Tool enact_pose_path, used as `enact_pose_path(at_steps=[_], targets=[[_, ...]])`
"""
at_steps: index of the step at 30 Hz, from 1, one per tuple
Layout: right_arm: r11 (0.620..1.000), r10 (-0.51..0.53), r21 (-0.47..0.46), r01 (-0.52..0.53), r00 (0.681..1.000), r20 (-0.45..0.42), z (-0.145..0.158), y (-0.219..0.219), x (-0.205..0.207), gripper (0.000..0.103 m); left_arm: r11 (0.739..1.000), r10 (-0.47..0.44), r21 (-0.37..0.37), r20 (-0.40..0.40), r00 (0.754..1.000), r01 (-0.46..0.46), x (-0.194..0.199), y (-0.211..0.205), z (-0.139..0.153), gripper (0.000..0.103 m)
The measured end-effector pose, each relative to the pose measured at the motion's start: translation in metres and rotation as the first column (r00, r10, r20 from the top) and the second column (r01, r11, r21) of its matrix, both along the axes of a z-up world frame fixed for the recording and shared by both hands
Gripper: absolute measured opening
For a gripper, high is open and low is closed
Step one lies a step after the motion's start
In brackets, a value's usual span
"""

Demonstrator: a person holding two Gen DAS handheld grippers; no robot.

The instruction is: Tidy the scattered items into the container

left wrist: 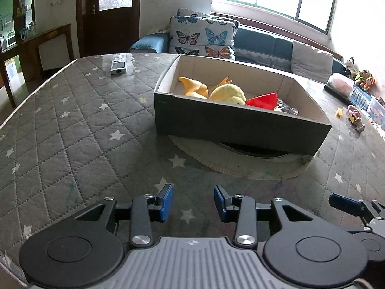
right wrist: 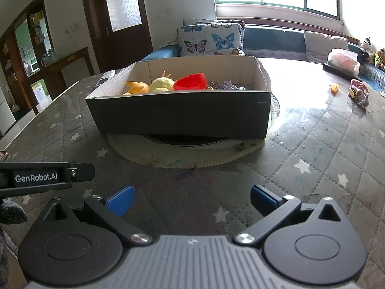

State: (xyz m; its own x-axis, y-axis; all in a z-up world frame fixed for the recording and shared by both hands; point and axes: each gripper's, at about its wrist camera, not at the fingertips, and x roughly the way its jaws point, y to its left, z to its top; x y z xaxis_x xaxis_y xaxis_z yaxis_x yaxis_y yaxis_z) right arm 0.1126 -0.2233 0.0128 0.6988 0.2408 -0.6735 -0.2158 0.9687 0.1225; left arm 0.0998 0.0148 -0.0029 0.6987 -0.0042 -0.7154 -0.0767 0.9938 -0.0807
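Note:
A dark cardboard box [left wrist: 235, 122] with a pale inside stands on a round mat in the middle of the quilted table; it also shows in the right wrist view [right wrist: 182, 110]. In it lie an orange toy [left wrist: 193, 86], a yellow plush [left wrist: 228, 92], a red piece [left wrist: 263, 100] and some clear plastic bits [left wrist: 286, 107]. My left gripper [left wrist: 193, 202] is open and empty, low over the table in front of the box. My right gripper [right wrist: 192, 200] is open wider and empty, also in front of the box. A small yellow toy [right wrist: 335, 88] and a pink toy [right wrist: 359, 94] lie on the table at the far right.
A silver remote [left wrist: 118, 63] lies at the table's far left. A clear lidded container [right wrist: 343, 61] sits at the far right edge. The round mat [right wrist: 182, 154] sticks out under the box. A sofa with butterfly cushions [left wrist: 202, 37] stands behind the table.

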Motion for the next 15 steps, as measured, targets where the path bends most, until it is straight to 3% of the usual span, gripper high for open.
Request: enact_pose_path(at_steps=[15], targets=[[1.0,-0.003,-0.006,0.003,1.0,-0.004,-0.0031,0.0001,0.0018,0.103,1.0,0.0,0.031,0.009,1.0,0.0,-0.0005,-0.0034,-0.003,0.041]])
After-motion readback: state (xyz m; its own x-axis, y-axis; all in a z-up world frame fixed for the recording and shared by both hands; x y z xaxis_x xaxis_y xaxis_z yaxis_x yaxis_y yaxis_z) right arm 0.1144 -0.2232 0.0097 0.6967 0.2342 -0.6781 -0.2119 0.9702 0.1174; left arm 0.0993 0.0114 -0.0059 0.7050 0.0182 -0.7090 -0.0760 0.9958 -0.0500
